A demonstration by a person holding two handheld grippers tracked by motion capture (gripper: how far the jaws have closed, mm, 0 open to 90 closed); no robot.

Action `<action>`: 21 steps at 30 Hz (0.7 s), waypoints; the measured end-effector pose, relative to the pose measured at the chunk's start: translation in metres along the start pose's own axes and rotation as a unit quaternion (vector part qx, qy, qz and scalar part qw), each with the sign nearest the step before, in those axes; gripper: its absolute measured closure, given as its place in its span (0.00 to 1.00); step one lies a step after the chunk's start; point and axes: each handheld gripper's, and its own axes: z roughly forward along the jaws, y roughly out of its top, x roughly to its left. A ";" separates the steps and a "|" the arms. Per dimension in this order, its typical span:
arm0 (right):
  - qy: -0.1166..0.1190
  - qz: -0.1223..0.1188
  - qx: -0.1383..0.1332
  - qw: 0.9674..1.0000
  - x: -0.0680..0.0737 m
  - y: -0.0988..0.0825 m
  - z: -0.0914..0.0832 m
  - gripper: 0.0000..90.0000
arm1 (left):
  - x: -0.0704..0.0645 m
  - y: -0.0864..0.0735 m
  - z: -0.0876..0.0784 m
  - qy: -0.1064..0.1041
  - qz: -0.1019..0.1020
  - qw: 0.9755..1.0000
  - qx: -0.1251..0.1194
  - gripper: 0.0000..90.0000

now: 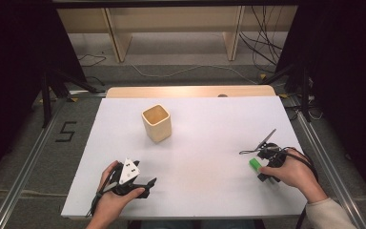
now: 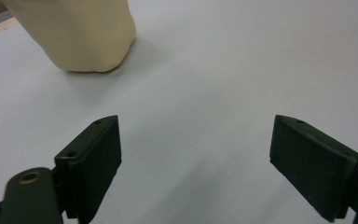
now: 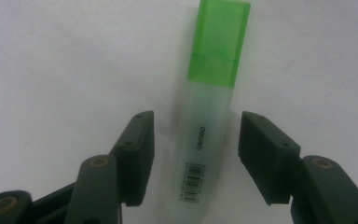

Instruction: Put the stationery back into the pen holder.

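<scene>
At the lower right of the high view, the right gripper [image 3: 195,156] is straddling a translucent highlighter with a green cap [image 3: 209,107] lying on the white table [image 1: 209,124], jaws half open, pads not touching it. At lower left, the left gripper [image 2: 196,163] is sitting wide open, holding nothing, below a cream square cup [image 1: 157,123].

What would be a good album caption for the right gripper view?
Right hand-held gripper straddles a green-capped highlighter lying on the white table, jaws not yet touching it.

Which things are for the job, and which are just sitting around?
For the job:
- highlighter, lying between the open jaws of the right gripper
- cup, maybe where it goes

Just around:
- left gripper, open over bare table
- cables on the floor
</scene>
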 end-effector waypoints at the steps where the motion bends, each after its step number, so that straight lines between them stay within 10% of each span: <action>1: 0.001 0.001 0.002 1.000 0.000 0.000 0.001 0.52 | 0.000 0.000 0.000 0.000 0.000 1.000 0.000 0.18; 21: -0.001 0.022 0.009 1.000 -0.002 0.001 0.007 0.63 | 0.000 0.000 0.000 -0.003 0.000 1.000 0.000 0.18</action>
